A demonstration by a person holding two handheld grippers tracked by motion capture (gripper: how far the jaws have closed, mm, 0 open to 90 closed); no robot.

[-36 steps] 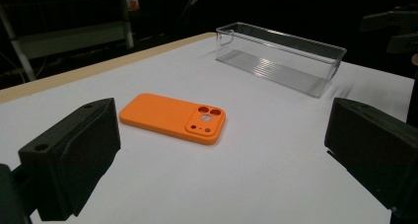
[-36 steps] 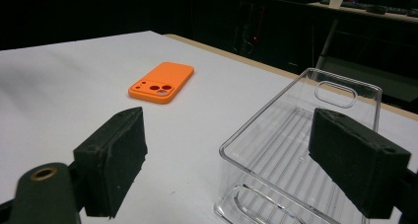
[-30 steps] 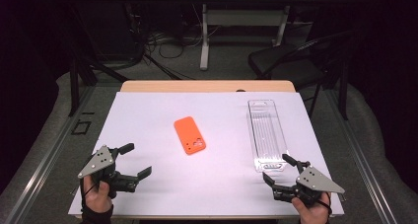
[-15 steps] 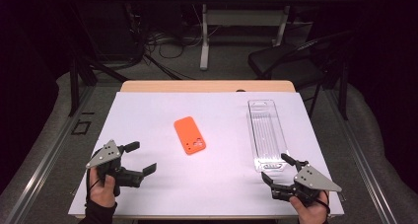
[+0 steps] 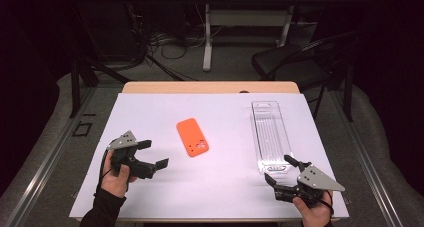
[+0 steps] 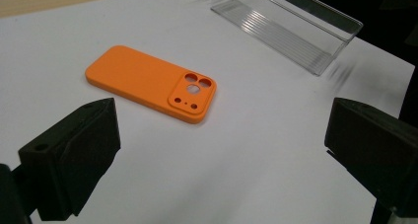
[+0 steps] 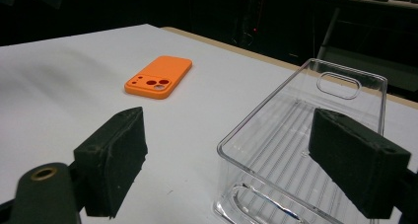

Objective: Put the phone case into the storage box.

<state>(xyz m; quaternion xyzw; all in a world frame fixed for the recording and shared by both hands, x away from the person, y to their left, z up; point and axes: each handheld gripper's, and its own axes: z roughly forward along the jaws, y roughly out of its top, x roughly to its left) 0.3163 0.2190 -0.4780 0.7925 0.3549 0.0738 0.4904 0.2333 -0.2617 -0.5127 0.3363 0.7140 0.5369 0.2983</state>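
Orange phone case (image 5: 192, 137): we log it lying flat, camera cut-outs up, near the middle of the white table (image 5: 225, 187), touched by nothing. Clear plastic tray (image 5: 270, 132): we log it lengthwise toward the table's right side, well apart from the case. Left gripper (image 5: 152, 154): we find it in a hand at the near left, released, jaws spread wide and pointing toward the case, nothing between them. Right gripper (image 5: 280, 169): we find it at the near right, released, jaws apart just short of the tray's near end.
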